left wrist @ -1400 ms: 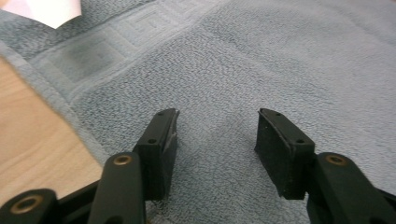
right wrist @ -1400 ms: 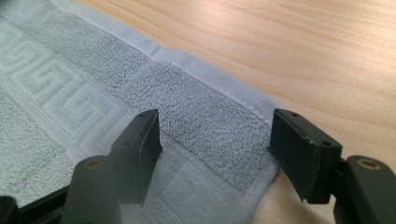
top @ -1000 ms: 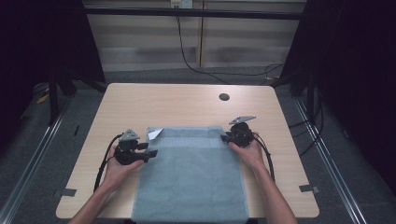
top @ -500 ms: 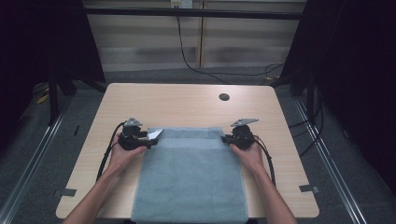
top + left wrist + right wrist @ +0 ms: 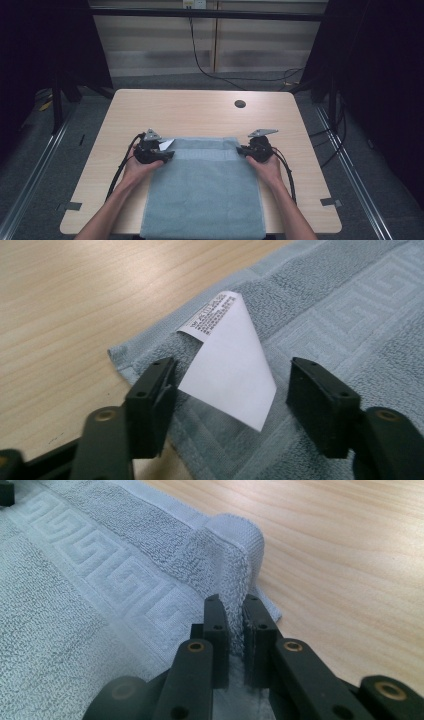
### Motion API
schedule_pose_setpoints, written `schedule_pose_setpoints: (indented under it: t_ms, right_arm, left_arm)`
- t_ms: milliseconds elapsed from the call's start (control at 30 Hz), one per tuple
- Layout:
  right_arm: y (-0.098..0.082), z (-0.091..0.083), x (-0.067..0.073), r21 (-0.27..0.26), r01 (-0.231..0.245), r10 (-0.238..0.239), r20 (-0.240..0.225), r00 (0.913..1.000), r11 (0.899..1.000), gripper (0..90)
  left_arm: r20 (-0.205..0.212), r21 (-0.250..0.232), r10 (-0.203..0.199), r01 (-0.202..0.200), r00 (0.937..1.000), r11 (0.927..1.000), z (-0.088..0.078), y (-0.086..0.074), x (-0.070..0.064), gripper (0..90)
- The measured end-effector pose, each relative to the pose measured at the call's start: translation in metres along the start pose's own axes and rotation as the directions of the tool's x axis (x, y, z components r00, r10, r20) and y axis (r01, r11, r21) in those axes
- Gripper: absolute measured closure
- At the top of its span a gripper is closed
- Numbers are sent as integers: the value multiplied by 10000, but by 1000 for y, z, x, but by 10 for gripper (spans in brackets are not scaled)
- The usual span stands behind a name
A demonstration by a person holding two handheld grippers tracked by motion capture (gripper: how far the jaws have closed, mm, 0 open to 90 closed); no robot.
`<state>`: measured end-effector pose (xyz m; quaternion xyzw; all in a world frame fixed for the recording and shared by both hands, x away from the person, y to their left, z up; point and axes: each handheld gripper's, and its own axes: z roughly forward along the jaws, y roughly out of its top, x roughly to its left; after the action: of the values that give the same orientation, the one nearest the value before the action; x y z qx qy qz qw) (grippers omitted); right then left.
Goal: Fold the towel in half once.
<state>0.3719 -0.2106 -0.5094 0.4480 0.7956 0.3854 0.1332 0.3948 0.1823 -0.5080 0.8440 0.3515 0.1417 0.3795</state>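
A pale blue towel lies flat on the wooden table, its near end hanging over the front edge. At its far left corner a white label stands up. My left gripper is open there, and its jaws have just been closing. In the left gripper view the label stands between the jaws of my left gripper, unpinched, above the towel. My right gripper is at the far right corner. There my right gripper is shut on a raised fold of towel.
A dark round hole sits in the tabletop at the back right. Bare wood lies beyond the towel's far edge. Black cables trail from both grippers toward the front edge. Dark curtains and floor rails flank the table.
My left hand has slid forward and a little right to the towel's far left corner, bringing its jaws around the label. The right hand has stayed at its corner.
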Motion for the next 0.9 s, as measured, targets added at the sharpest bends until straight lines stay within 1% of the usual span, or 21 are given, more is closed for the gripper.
schedule_pose_setpoints:
  t_ms: [67,133,233,300,367,400,467,533,567,633,667,700,767,800,833,900]
  right_arm:
    - [0,0,2,0,6,-6,-2,10000,10000,831]
    - [-1,0,4,-18,-12,12,-18,10000,10000,831]
    - [-1,-1,5,-5,-17,17,-43,10000,10000,831]
    - [-1,-1,6,-1,-12,12,-60,10000,10000,831]
    - [-1,-1,6,51,-6,6,-48,10000,10000,832]
    - [-1,-1,6,59,-22,22,-52,10000,10000,834]
    - [0,-1,5,85,-58,59,-114,9999,9999,838]
    - [0,-1,3,95,-202,204,-246,9995,9998,843]
    - [0,-2,3,114,-313,316,-276,9991,9994,843]
    - [1,-4,2,76,-331,334,-366,9988,9994,845]
    - [2,-5,2,5,-338,338,-392,9987,9994,845]
    - [4,-7,2,-87,-341,336,-456,9984,9994,845]
    - [9,-14,2,-392,-447,425,-568,9975,9982,846]
    - [11,-18,2,-595,-467,430,-620,9971,9971,846]
    - [14,-22,2,-741,-522,470,-705,9964,9959,846]
    - [19,-29,1,-920,-566,492,-813,9955,9941,847]
  left_arm:
    - [52,-22,9,-9,10000,10000,-1,-1,-1,416]
    - [201,-49,205,-204,9996,9998,-2,-2,-2,465]
    - [470,-37,350,-348,9983,9994,-4,-1,-4,600]
    - [590,-75,184,-180,9981,9998,-4,-1,-5,698]
    - [912,-109,-179,189,9957,9998,-3,-2,-2,786]
    - [978,-117,-333,347,9946,9993,-3,-2,-1,812]
    - [1077,-143,-543,561,9927,9983,-4,-2,1,829]
    - [1296,-113,-734,755,9888,9971,-7,-2,3,834]
    - [1369,-178,-827,859,9871,9961,-8,-2,4,836]
    - [1563,-398,-1055,1129,9821,9928,-13,-1,5,836]
    - [1668,-489,-1045,1141,9804,9923,-16,0,5,836]
    - [1728,-642,-1139,1266,9783,9899,-19,2,5,836]
    - [1837,-839,-1177,1349,9759,9873,-24,5,5,836]
    - [1843,-923,-1139,1326,9762,9869,-27,6,5,835]
    - [1797,-989,-1186,1378,9766,9855,-29,8,5,833]
    - [1843,-1104,-1259,1478,9748,9828,-33,12,6,834]
